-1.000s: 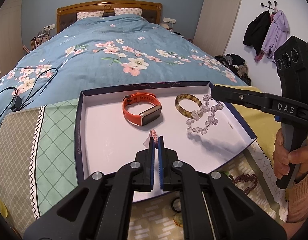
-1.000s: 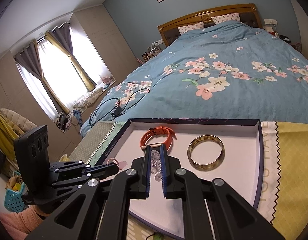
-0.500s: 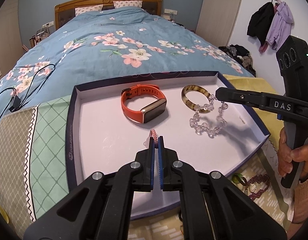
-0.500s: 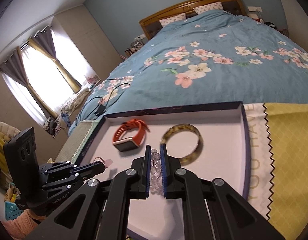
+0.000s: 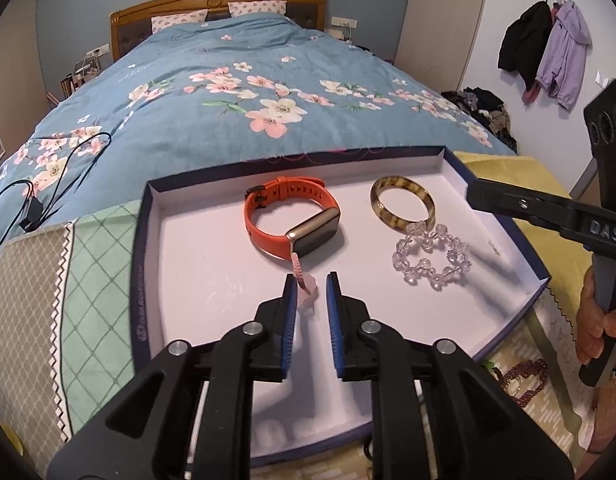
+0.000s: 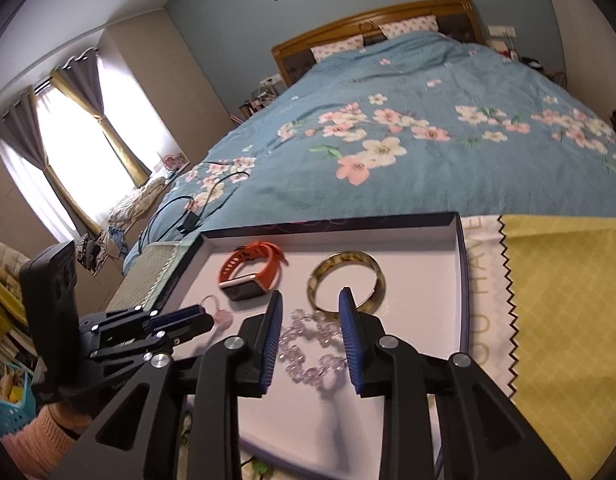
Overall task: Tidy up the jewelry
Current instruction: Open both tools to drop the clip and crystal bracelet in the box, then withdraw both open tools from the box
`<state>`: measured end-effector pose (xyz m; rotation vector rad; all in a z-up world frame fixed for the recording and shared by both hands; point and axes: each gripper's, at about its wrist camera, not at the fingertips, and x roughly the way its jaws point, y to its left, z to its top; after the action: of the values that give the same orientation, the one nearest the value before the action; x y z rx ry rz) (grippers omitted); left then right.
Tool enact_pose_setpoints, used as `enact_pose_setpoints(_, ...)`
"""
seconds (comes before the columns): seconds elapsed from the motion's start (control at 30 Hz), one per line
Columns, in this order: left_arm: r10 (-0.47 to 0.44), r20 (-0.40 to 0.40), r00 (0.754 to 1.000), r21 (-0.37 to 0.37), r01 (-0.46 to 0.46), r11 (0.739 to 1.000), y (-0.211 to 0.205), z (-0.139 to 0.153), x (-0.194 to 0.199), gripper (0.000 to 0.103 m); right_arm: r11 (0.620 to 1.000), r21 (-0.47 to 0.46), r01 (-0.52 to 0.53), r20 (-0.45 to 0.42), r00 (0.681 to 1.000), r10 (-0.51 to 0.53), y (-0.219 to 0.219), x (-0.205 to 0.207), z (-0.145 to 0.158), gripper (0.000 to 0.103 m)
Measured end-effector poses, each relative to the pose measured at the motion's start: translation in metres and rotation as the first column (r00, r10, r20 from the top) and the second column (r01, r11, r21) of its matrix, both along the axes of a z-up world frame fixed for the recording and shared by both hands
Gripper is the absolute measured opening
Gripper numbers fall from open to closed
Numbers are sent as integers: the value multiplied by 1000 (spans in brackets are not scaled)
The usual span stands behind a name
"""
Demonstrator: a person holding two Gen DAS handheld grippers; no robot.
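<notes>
A shallow white tray with a dark blue rim point(image 5: 139, 264) point(image 6: 462, 280) holds an orange smartwatch point(image 5: 291, 220) point(image 6: 249, 272), a tortoiseshell bangle point(image 5: 402, 204) point(image 6: 346, 280), a clear crystal bead bracelet point(image 5: 432, 256) point(image 6: 312, 350) and a small pink braided bracelet with a pink charm point(image 5: 303, 282) point(image 6: 219, 314). My left gripper point(image 5: 311, 280) is open, its jaws either side of the pink bracelet lying on the tray. My right gripper point(image 6: 311, 300) is open above the crystal bracelet, which lies on the tray.
The tray rests on a patchwork cloth point(image 5: 67, 280) point(image 6: 568, 300) at the foot of a bed with a blue floral quilt point(image 5: 247, 92). Dark beaded jewelry point(image 5: 524, 376) lies on the cloth near the tray's front right. A black cable point(image 5: 47, 184) lies on the quilt at left.
Both grippers have opened. The crystal bracelet dropped from the right gripper onto the tray by the bangle; the pink bracelet left the left gripper and lies on the tray by the watch.
</notes>
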<state>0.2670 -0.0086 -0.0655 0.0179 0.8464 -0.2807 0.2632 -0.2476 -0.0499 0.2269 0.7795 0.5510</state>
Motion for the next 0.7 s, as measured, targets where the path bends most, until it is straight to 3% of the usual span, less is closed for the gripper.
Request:
enact_pose_setpoints(0.17, 7, 24, 1000, -18, -6, 1000, 12, 9, -19, 22, 999, -36, -5, 47, 999, 7, -8, -23, 10, 41)
enact_pose_setpoints(0.5, 7, 35, 999, -28, -6, 1000, 30, 8, -65, 28, 998, -48, 37, 30, 999, -36, -38, -56, 0, 42)
enact_pose_setpoints(0.6, 12, 22, 1000, -46, -11, 999, 36, 5, -73, 29, 996, -70, 63, 33, 998, -61, -45, -65, -4, 49)
enact_pose_setpoints(0.7, 23, 5, 1000, -66, -23, 998, 41, 0, -77, 30, 994, -66, 86, -6, 996, -87, -53, -62, -16, 50)
